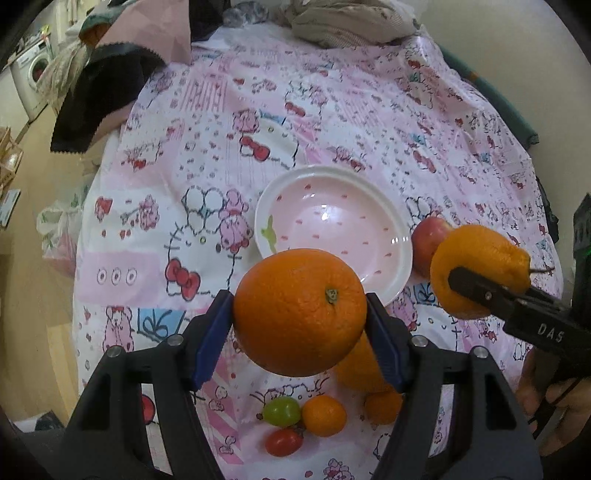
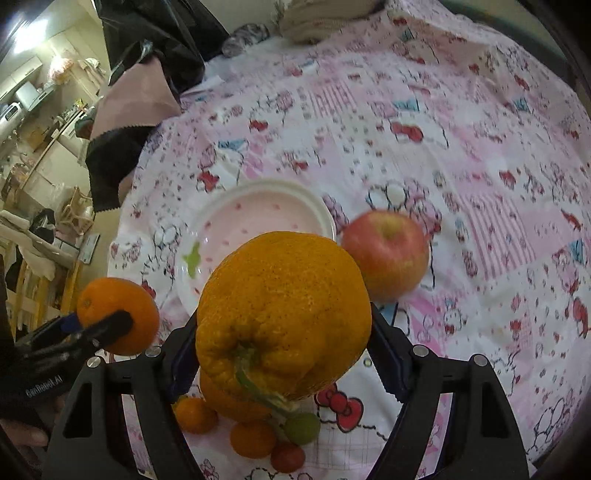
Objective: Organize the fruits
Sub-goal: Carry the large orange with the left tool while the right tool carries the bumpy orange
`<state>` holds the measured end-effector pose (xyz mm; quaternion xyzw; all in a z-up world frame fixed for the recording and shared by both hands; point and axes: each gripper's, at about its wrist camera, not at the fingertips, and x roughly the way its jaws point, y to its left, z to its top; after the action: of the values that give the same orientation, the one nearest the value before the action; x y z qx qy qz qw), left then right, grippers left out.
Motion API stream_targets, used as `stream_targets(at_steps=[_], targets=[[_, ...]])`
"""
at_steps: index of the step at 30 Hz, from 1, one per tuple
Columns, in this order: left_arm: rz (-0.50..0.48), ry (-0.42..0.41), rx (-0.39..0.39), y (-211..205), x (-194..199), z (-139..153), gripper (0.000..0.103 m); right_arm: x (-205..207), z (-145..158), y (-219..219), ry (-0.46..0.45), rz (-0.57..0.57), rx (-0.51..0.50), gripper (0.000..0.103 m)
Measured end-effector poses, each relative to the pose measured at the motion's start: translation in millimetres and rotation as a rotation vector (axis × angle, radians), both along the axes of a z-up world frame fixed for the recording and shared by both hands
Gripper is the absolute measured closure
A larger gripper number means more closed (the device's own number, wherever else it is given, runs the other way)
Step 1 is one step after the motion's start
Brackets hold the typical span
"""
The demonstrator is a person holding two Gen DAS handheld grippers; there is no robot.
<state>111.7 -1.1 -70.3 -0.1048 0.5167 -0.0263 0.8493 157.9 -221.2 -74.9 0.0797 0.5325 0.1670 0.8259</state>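
My left gripper (image 1: 299,314) is shut on a round orange (image 1: 299,312) and holds it above the cloth, near the front rim of the pink plate (image 1: 332,218). My right gripper (image 2: 282,328) is shut on a bumpy orange citrus (image 2: 284,314) with a green stem, also lifted. In the left wrist view that citrus (image 1: 480,269) hangs right of the plate. A red apple (image 2: 386,254) lies on the cloth right of the plate (image 2: 255,214). Small fruits lie below: a green one (image 1: 281,411), a small orange (image 1: 324,415), a red tomato (image 1: 283,442).
A pink cartoon-print cloth (image 1: 332,122) covers the table. Dark and pink fabric (image 1: 110,92) hangs at the far left edge. A heap of clothes (image 1: 351,22) lies at the far end. Another orange fruit (image 1: 360,369) lies under the left gripper.
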Motion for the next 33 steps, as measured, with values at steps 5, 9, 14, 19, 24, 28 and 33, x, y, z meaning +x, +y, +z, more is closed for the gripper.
stream_targets(at_steps=[5, 9, 14, 19, 24, 28, 33], targets=[[-0.021, 0.002, -0.005, -3.0, 14.4, 2.9, 0.036, 15.5, 7.2, 9.3, -0.012, 0.015, 0.016, 0.022], [-0.040, 0.008, 0.011, -6.9, 29.0, -0.3, 0.036, 33.3, 6.8, 21.9, -0.040, 0.024, -0.013, 0.022], [-0.054, 0.037, -0.007, -10.3, 48.2, -14.6, 0.036, 55.7, -3.9, 33.9, -0.031, 0.063, -0.040, 0.022], [-0.074, 0.034, -0.001, -8.9, 69.7, -28.9, 0.036, 75.9, -19.0, 33.7, 0.008, 0.064, -0.022, 0.021], [-0.089, 0.063, 0.014, -12.7, 86.6, -49.3, 0.036, 89.3, -33.5, 43.5, 0.042, 0.082, -0.029, 0.021], [-0.122, 0.051, 0.027, -18.1, 99.0, -55.4, 0.036, 99.4, -44.1, 50.5, 0.068, 0.084, -0.035, 0.021], [-0.154, 0.041, 0.054, -25.0, 115.8, -59.3, 0.036, 112.2, -57.2, 57.6, 0.107, 0.076, -0.054, 0.021]])
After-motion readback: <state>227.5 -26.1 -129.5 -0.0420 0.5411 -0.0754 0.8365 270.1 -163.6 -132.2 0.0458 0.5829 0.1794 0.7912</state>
